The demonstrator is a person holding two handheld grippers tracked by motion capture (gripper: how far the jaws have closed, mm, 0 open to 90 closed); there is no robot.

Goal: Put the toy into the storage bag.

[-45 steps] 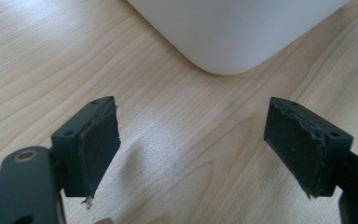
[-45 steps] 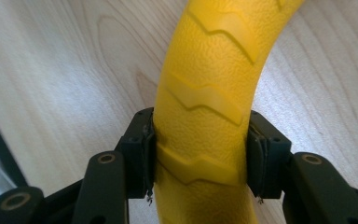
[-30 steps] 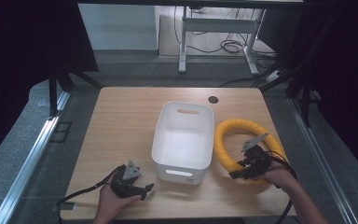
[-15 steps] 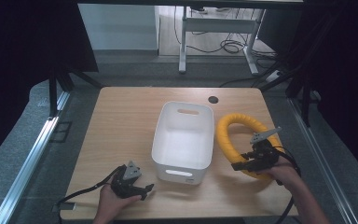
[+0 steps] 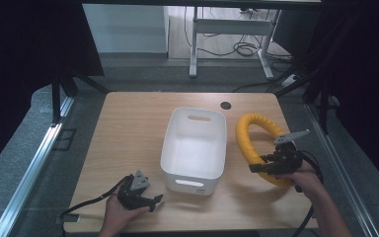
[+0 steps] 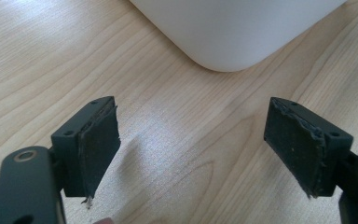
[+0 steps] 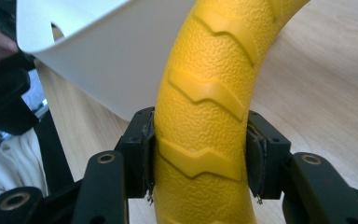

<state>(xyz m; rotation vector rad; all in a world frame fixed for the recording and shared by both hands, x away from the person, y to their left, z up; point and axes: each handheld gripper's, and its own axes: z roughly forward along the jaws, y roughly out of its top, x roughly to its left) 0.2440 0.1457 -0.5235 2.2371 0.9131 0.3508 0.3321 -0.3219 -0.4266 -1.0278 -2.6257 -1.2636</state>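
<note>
We clamp our right gripper (image 5: 257, 168) on the yellow ring (image 5: 249, 139), tilted up beside the white bin (image 5: 196, 174). Our left gripper (image 5: 154, 202) rests on the desk (image 5: 128, 128), fingers (image 6: 98, 144) spread.

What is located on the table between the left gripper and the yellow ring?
In the high view, the white bin stands between the left gripper and the yellow ring.

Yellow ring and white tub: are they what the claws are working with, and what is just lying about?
In use:
yellow ring, squeezed in the right claw
white tub, beside it

Lying about:
left claw, open over the table
cables on the floor
</note>
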